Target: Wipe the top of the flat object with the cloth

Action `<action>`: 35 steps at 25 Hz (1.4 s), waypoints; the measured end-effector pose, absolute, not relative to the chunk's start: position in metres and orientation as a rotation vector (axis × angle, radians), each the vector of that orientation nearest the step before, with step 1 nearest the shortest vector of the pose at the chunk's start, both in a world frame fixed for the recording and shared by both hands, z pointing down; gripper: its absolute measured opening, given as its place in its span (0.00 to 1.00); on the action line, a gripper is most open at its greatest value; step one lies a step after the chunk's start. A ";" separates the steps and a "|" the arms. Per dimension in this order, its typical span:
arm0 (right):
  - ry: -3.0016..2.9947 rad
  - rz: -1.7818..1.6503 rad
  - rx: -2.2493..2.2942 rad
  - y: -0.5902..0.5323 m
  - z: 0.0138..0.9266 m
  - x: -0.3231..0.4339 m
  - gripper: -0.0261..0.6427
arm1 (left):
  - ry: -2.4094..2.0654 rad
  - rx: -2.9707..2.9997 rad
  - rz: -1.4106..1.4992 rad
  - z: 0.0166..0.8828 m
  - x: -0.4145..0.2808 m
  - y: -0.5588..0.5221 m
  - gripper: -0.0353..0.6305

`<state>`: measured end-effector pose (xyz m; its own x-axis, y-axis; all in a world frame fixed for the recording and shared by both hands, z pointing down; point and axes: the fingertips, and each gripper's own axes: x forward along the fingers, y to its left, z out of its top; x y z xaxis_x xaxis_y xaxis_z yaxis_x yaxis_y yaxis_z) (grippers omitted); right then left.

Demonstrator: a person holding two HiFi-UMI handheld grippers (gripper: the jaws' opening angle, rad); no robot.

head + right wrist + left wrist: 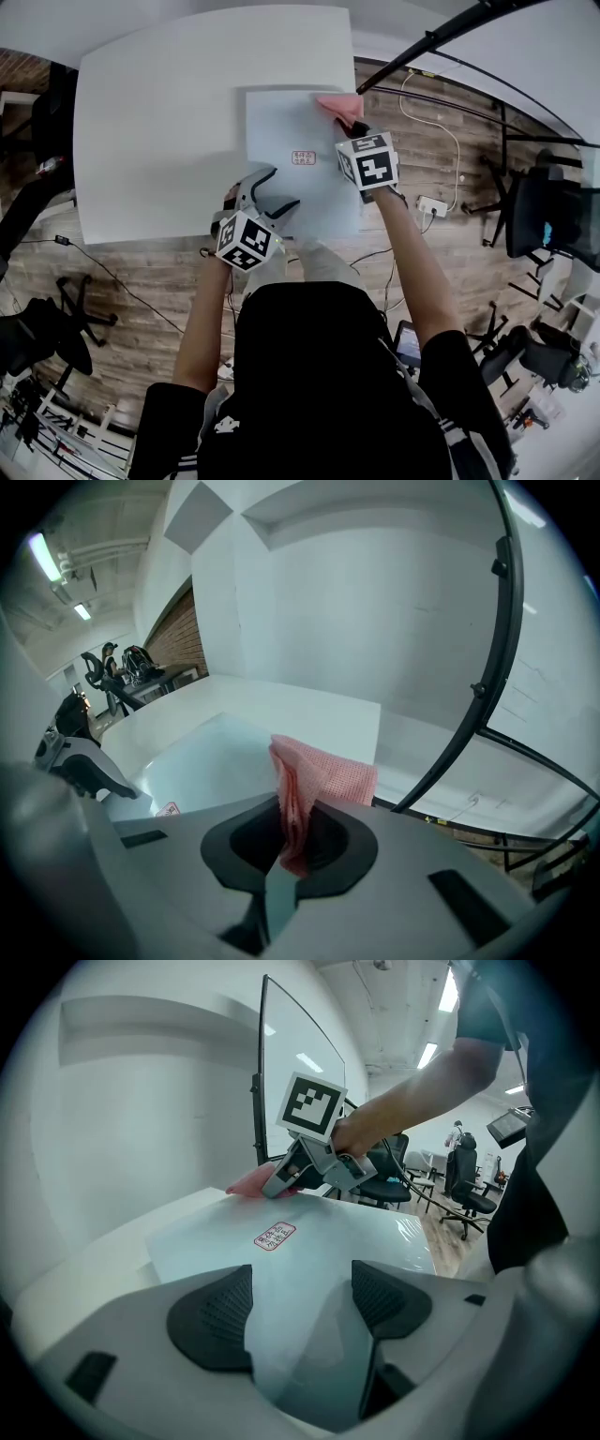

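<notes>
Head view: I log the pale flat object (pixel 291 141) lying on the white table (pixel 150 112), with the pink cloth (pixel 339 104) at its far right corner beneath my right gripper (pixel 354 124) and my left gripper (pixel 274 197) at its near left edge. Left gripper view: jaws spread wide and clamping nothing, the flat object's near edge lying between them and a red label (pixel 274 1236) beyond. Right gripper view: jaws pinched tight on the cloth, which is bunched upright.

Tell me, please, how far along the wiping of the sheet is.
Done: the right gripper is shut on the pink cloth. In hand: cloth on the sheet, at its far corner; open left gripper at its near edge. Left: wiping across the top.
</notes>
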<state>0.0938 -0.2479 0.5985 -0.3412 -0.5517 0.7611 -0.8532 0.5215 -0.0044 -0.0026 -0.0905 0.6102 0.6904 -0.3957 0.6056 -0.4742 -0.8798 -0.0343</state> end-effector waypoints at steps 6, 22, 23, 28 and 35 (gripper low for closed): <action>-2.027 0.559 1.115 -0.243 0.589 0.094 0.11 | -0.709 2.698 0.880 0.605 -0.005 -0.093 0.52; -2.286 0.483 1.126 -0.226 0.478 0.052 0.11 | -1.034 2.700 0.304 0.441 -0.035 -0.157 0.31; -2.308 0.472 1.126 -0.224 0.468 0.049 0.11 | -1.073 2.699 0.280 0.430 -0.037 -0.162 0.30; -2.420 0.433 1.146 -0.221 0.412 0.038 0.11 | -1.195 2.713 0.163 0.374 -0.042 -0.177 0.25; -2.559 0.461 1.193 -0.211 0.353 0.034 0.10 | -1.235 2.733 -0.019 0.303 -0.044 -0.179 0.15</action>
